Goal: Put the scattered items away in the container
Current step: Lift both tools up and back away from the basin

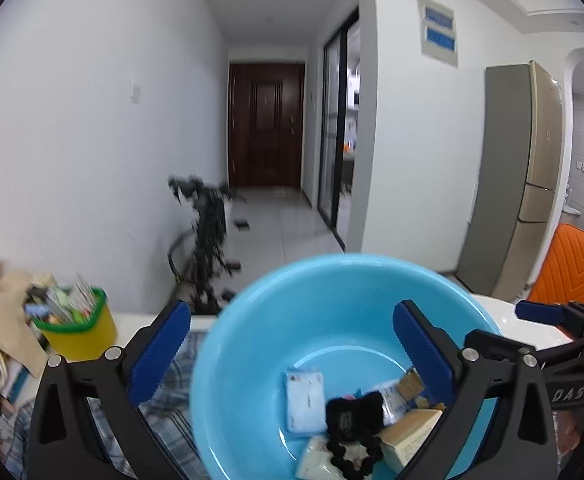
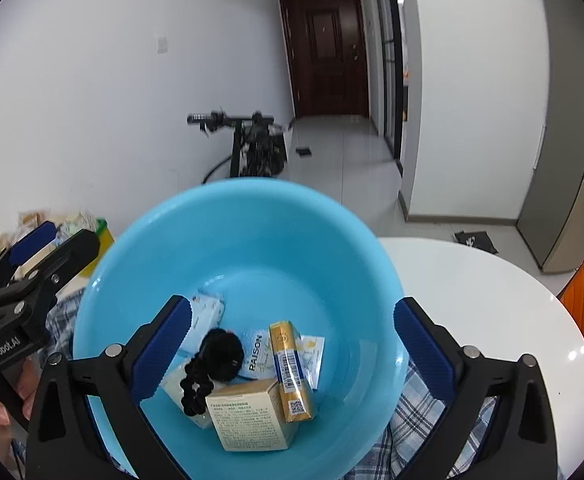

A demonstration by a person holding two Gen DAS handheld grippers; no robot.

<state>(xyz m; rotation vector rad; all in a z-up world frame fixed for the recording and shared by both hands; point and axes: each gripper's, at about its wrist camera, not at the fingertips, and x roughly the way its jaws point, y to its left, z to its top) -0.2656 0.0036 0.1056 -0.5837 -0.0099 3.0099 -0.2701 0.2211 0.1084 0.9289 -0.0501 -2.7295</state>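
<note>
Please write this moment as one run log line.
left gripper: open, empty | right gripper: open, empty | basin: boxes, packets, scrunchie inside

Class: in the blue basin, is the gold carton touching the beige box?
Touching. The right wrist view shows the gold carton leaning against the beige box, no gap between them, inside the basin.

Each black gripper (image 1: 292, 344) carries 2 ribbed blue pads, silver screws and white lettering.

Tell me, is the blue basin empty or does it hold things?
Not empty: the blue basin holds a beige box, a gold packet and a black hair tie.
</note>
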